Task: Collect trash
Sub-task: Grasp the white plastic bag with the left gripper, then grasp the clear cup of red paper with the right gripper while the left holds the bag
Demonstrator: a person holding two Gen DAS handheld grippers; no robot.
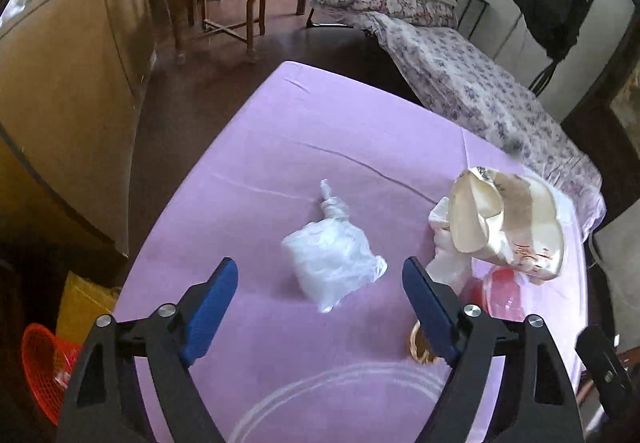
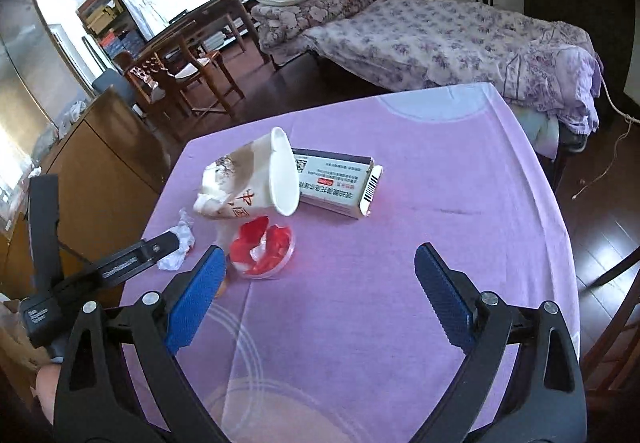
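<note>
Left wrist view: left gripper (image 1: 320, 285) over purple counter (image 1: 256, 163), jaws wide, empty; knotted white plastic bag (image 1: 334, 263) just beyond tips.
Right wrist view: right gripper (image 2: 318, 271) jaws wide, empty; crushed paper cup (image 2: 256, 179), red lid (image 2: 264, 249), box (image 2: 338, 183) ahead on counter.

A matt lilac cloth (image 2: 400, 171) covers the table. On it lie a knotted bag of thin, crinkled translucent plastic (image 1: 332, 263), a crushed paper cup (image 2: 248, 183) with a smooth white lining, a printed cardboard box (image 2: 340, 179) and a glossy clear plastic lid (image 2: 264, 251).
</note>
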